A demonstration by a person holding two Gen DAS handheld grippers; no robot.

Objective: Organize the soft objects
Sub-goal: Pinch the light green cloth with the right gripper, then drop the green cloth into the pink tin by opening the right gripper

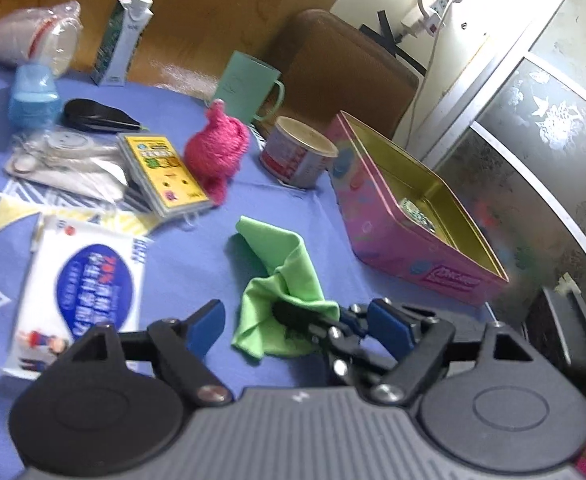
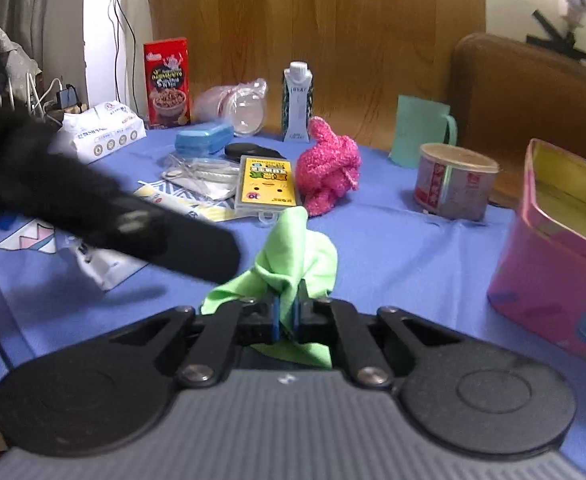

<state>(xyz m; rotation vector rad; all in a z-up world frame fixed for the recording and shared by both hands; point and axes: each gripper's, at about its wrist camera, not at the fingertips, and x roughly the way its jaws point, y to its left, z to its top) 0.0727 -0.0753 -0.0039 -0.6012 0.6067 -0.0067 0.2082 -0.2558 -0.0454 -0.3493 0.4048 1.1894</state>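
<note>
1. Green cloth (image 2: 297,256) sits pinched between our right gripper's (image 2: 287,312) blue pads — clamped tight, its bunched top rising just ahead of the fingertips.
2. We see our left gripper (image 1: 293,320) spread wide, the cloth's near end between its fingers.
3. Beside the cloth stands the pink tin (image 1: 409,216), lid off — the pink knitted toy (image 1: 217,148) lies beyond the cloth.

A lived-in home dining corner is showing here: a round table under a blue printed tablecloth (image 2: 393,240) is sitting before a brown padded chair (image 2: 533,92) at two o'clock. A red cereal box (image 2: 168,82), white wet-wipe pack (image 2: 101,130) and slim drink carton (image 2: 297,102) are crowding it around twelve o'clock.
</note>
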